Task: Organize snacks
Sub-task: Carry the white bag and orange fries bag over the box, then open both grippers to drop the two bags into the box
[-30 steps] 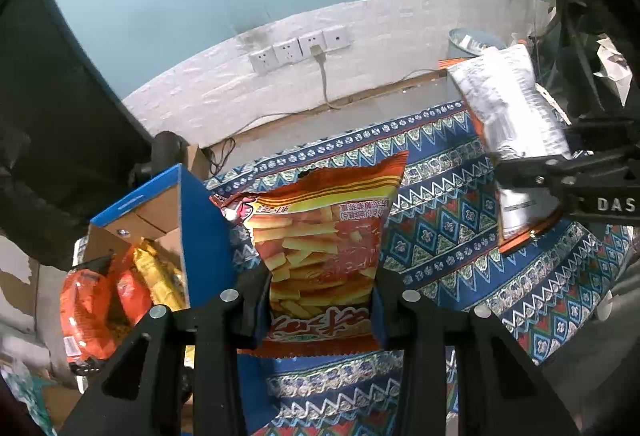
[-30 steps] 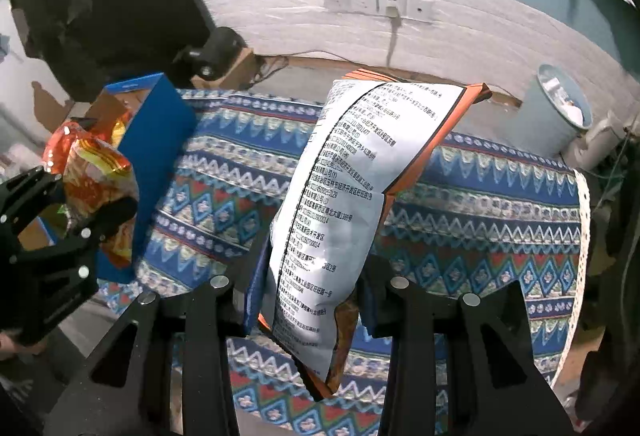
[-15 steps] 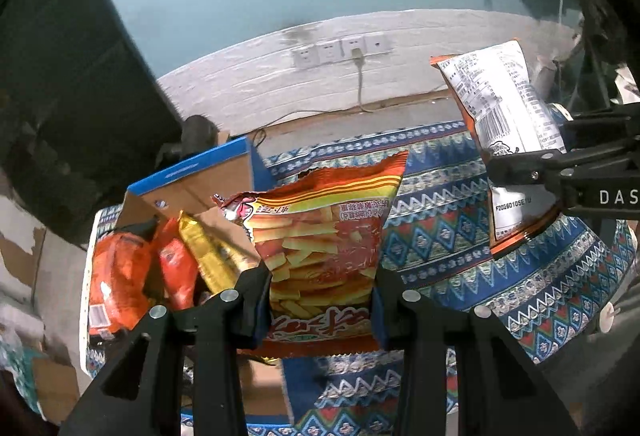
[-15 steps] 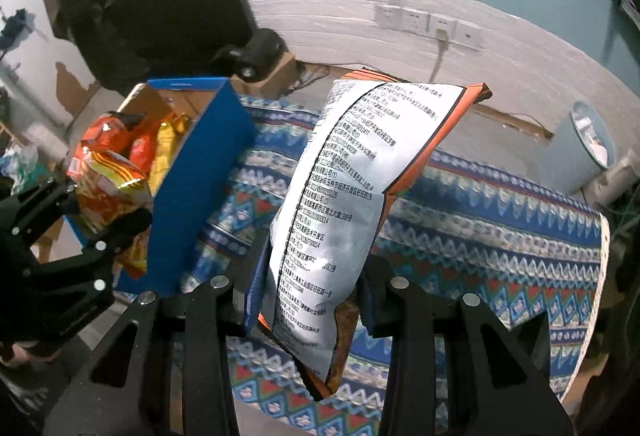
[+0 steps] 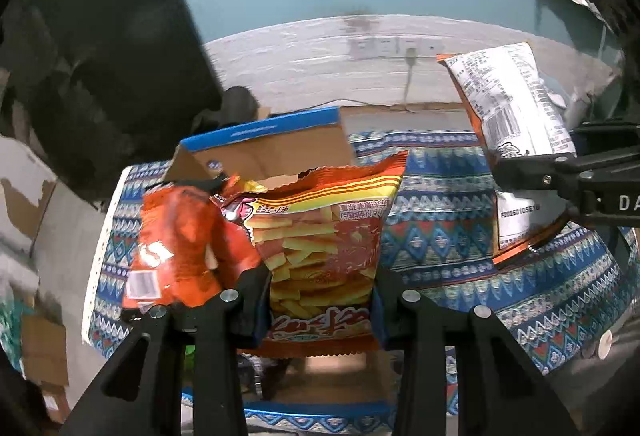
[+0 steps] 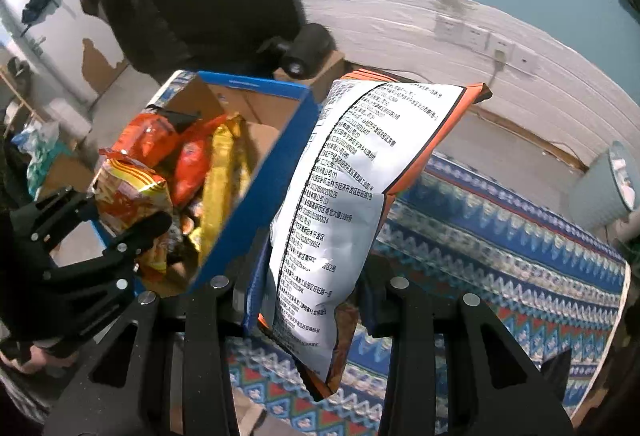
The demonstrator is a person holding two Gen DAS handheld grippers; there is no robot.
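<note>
My left gripper (image 5: pixel 318 300) is shut on an orange fries snack bag (image 5: pixel 324 236) and holds it over the open blue cardboard box (image 5: pixel 264 128). The box (image 6: pixel 256 176) holds several orange and yellow snack packs (image 6: pixel 208 164). My right gripper (image 6: pixel 304 292) is shut on a white and orange snack bag (image 6: pixel 344 188), printed back facing me, just right of the box. That bag also shows in the left wrist view (image 5: pixel 516 116), at the right. The left gripper with its fries bag (image 6: pixel 128 192) shows at the left of the right wrist view.
A blue patterned cloth (image 6: pixel 500 248) covers the table (image 5: pixel 440 236). A white brick wall with power sockets (image 5: pixel 396 48) runs behind. A pale bin (image 6: pixel 604 188) stands at the far right. A black camera-like object (image 6: pixel 304 52) sits behind the box.
Both grippers have moved left toward the box with their bags. The left one now hangs over the box opening; the right one has come close to the box's right wall.
</note>
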